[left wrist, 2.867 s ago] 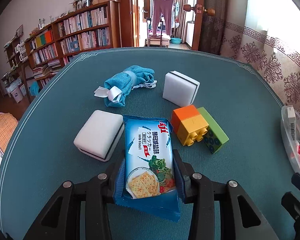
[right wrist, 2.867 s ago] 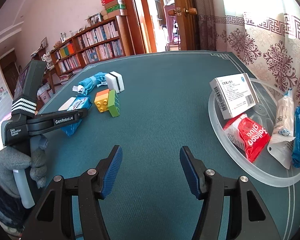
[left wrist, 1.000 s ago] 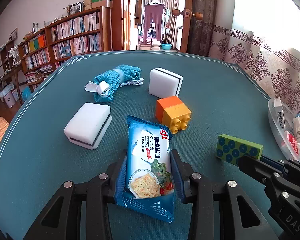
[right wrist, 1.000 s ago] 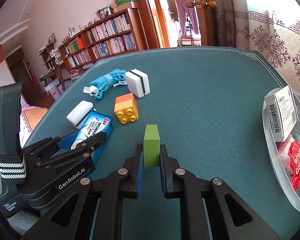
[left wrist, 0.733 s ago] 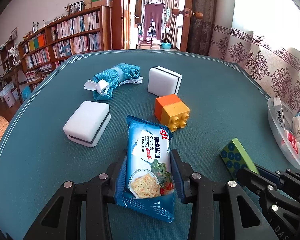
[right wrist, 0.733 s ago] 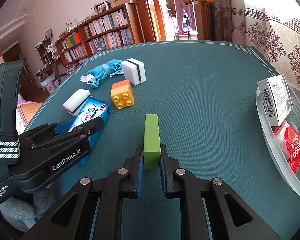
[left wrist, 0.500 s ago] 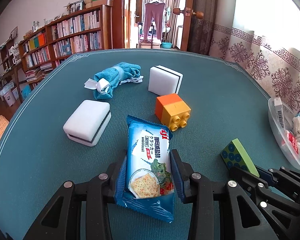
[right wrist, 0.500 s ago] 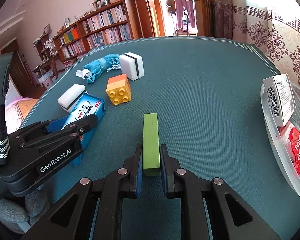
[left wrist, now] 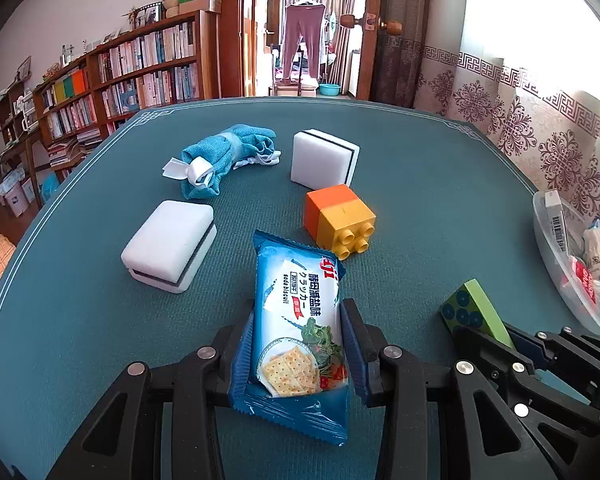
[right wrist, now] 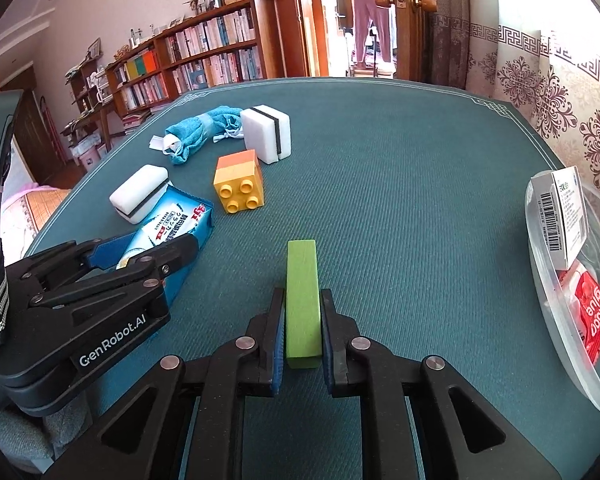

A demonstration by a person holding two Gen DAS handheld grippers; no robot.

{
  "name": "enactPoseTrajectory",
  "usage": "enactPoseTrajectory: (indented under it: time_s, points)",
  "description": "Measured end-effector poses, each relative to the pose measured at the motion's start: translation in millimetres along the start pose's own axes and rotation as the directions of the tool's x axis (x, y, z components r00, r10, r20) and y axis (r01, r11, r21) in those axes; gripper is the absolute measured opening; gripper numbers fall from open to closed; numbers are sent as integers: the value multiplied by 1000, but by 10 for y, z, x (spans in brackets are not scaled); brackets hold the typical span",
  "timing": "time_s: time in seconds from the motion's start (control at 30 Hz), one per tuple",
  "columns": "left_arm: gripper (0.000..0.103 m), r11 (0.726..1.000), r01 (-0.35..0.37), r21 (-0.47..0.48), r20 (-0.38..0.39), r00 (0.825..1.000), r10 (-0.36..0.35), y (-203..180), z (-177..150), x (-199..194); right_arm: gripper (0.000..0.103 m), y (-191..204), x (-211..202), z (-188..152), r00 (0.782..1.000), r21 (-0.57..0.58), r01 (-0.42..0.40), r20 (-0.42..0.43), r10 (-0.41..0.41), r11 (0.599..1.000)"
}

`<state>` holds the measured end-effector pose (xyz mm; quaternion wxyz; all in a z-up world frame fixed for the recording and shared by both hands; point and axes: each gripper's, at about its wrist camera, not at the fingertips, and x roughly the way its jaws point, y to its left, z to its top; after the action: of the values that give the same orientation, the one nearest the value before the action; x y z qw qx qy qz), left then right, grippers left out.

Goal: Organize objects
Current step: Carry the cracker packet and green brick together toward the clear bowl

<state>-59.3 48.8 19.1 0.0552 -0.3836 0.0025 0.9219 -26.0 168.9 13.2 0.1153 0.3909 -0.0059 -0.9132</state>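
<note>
Gripping green block (right wrist: 302, 300) in right claw (right wrist: 302, 328), left claw (left wrist: 300, 344) clamping cracker packet (left wrist: 298, 320)

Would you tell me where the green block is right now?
The green block is clamped between the right gripper's fingers, above the table, between the cracker packet and the clear tray.

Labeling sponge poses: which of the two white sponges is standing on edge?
The far white sponge, beside the blue cloth bundle: it stands on edge, dark stripe upright. The near white sponge, left of the cracker packet, lies flat.
</note>
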Motion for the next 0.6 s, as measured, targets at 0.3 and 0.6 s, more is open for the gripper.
enactPoseTrajectory:
  time_s: [0.3,0.6]
  points:
    - [43,1000,23,14,3,1000,-23,-32,-24,-50,16,-157,-331,-48,998,31,4,56,-6,1000]
    - [43,997,70,36,-5,998,-70,-126,-46,-141,15,-453,-721,-69,990,89,49,127,-60,995]
